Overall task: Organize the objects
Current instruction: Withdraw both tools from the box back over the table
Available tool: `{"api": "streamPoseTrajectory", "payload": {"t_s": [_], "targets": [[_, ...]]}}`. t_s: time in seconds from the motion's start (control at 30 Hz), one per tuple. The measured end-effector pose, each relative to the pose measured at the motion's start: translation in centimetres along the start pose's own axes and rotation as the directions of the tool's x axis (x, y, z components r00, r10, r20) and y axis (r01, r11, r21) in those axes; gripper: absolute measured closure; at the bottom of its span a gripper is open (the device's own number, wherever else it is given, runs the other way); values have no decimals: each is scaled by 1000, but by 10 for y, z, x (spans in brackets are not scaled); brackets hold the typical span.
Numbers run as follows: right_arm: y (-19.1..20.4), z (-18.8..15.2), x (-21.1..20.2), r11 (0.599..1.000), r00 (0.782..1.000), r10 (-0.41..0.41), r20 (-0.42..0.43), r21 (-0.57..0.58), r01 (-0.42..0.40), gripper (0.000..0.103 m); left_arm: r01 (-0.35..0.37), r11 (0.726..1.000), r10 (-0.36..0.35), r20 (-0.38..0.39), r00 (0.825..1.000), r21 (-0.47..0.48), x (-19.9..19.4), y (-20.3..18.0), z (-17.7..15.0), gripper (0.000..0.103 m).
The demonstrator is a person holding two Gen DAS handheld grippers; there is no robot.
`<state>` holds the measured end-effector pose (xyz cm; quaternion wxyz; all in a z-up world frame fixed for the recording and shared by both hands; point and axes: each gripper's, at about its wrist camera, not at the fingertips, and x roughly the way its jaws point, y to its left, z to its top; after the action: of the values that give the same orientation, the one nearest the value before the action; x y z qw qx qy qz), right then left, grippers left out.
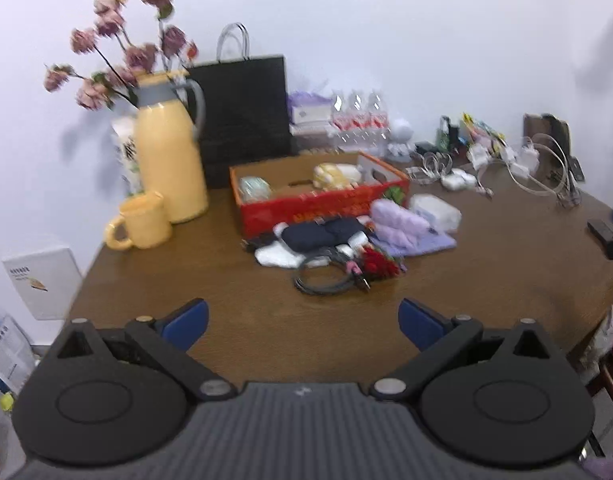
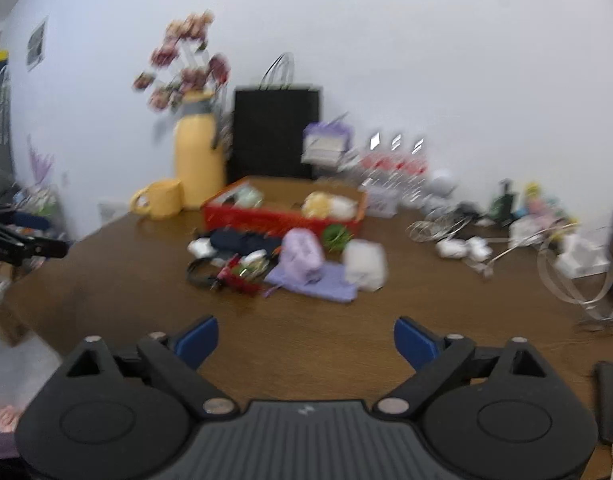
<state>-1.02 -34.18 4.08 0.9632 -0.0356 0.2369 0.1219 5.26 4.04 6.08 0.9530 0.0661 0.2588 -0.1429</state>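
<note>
A red cardboard box (image 1: 322,202) (image 2: 282,216) stands open on the brown table (image 1: 186,276), with a yellow plush and a pale round item inside. In front of it lies a pile: a dark navy cloth (image 1: 320,232) (image 2: 242,242), white items, a black cable (image 1: 322,280), a red bunch (image 1: 380,264), a lilac folded cloth (image 1: 402,224) (image 2: 302,256) and a white pack (image 1: 436,208) (image 2: 364,264). My left gripper (image 1: 302,324) is open and empty, well short of the pile. My right gripper (image 2: 306,340) is open and empty, also short of it.
A yellow jug (image 1: 168,152) and yellow mug (image 1: 140,222) stand at the back left, with flowers and a black paper bag (image 1: 246,116) behind. Water bottles (image 1: 358,120), chargers and white cables (image 1: 506,168) crowd the back right. A black object (image 2: 610,404) lies near right.
</note>
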Motion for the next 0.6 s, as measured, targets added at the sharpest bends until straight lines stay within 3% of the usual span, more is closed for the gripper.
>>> {"api": "streamPoseTrajectory", "payload": {"t_s": [0.07, 0.17, 0.37, 0.6], "targets": [[-3, -2, -6, 998, 998, -26, 62, 50, 23, 4, 35, 999, -34, 26, 999, -21, 4, -3, 3, 0], [-1, -6, 18, 992, 994, -49, 100, 124, 36, 2, 77, 996, -77, -9, 997, -44, 40, -21, 5, 0], [25, -12, 107, 991, 997, -71, 34, 113, 67, 4, 34, 995, -44, -110, 993, -88, 135, -50, -5, 0], [15, 0, 175, 983, 999, -49, -19, 175, 52, 4, -5, 992, -19, -193, 981, -124, 231, -22, 6, 0]]}}
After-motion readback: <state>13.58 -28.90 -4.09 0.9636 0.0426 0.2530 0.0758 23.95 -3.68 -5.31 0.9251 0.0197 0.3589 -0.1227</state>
